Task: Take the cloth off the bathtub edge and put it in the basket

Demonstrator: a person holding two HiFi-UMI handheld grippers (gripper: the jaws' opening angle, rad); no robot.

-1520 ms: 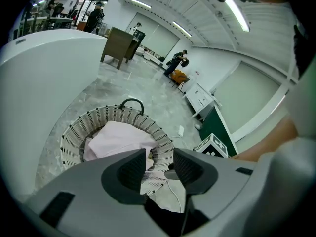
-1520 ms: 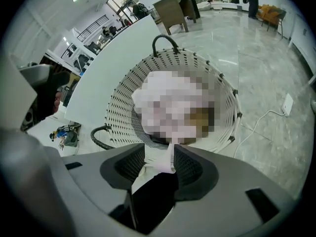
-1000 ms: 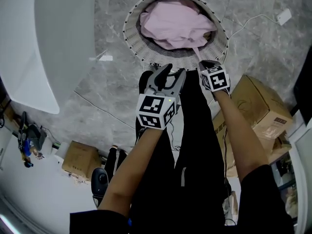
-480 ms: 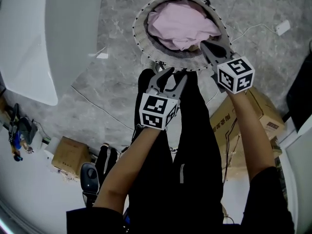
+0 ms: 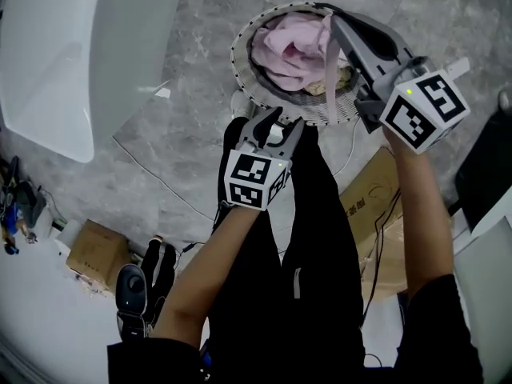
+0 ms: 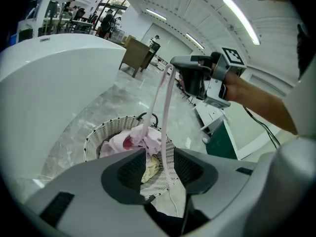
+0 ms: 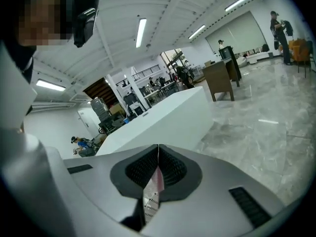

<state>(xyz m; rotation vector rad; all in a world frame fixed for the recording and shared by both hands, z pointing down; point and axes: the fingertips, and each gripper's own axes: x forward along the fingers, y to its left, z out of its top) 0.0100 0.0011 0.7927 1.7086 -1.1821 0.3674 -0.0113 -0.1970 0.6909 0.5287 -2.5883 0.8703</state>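
The pink cloth [image 5: 286, 48] lies bunched inside the round white wicker basket [image 5: 282, 107] on the grey floor. A thin strip of it [image 6: 165, 97] runs up from the heap to my right gripper [image 5: 331, 19], which is raised above the basket's right side and shut on the strip's end [image 7: 157, 178]. My left gripper [image 5: 284, 120] hovers open and empty just in front of the basket, above the person's legs. The white bathtub [image 5: 72, 54] stands to the left; nothing lies on the part of its edge that shows.
Cardboard boxes sit at the right [image 5: 374, 208] and lower left [image 5: 90, 254]. A thin cable [image 5: 164, 178] crosses the floor. Shoes [image 5: 134, 288] lie near the left box. A yellowish item [image 6: 149, 166] shows in the basket under the cloth.
My right gripper has risen and swung right, away from the basket rim, pulling a strip of the pink cloth up with it. The left gripper has stayed put.
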